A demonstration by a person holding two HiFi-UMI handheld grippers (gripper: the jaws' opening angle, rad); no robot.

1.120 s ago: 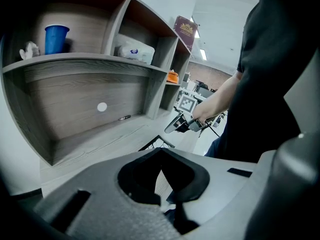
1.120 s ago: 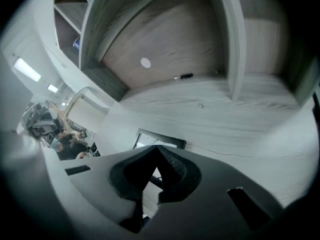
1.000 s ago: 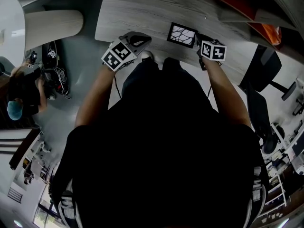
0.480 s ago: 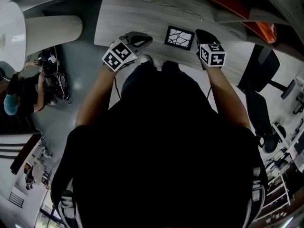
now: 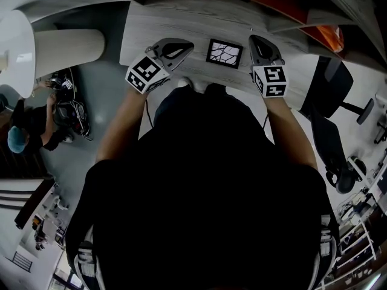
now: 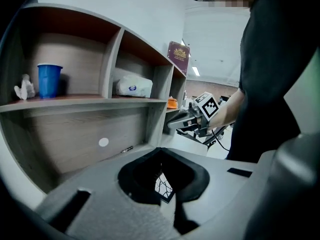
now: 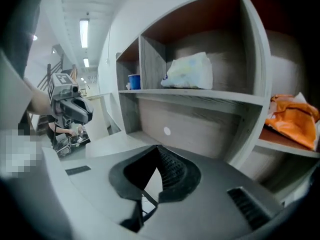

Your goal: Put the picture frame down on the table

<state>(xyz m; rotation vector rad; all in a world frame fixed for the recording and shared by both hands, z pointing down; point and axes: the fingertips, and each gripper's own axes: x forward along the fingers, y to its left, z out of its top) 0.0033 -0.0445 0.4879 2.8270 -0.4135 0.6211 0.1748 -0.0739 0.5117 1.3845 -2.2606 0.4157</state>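
Picture frame [image 5: 224, 53] lying flat on the desk [image 5: 181, 17] between left hand-held gripper [image 5: 187, 46] and right hand-held gripper [image 5: 255, 39], both closed and empty, the right newly drawn clear of it; placement appears complete.

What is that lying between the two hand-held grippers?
In the head view, the picture frame lies on the grey wooden table, between the left hand-held gripper and the right hand-held gripper. It touches neither.
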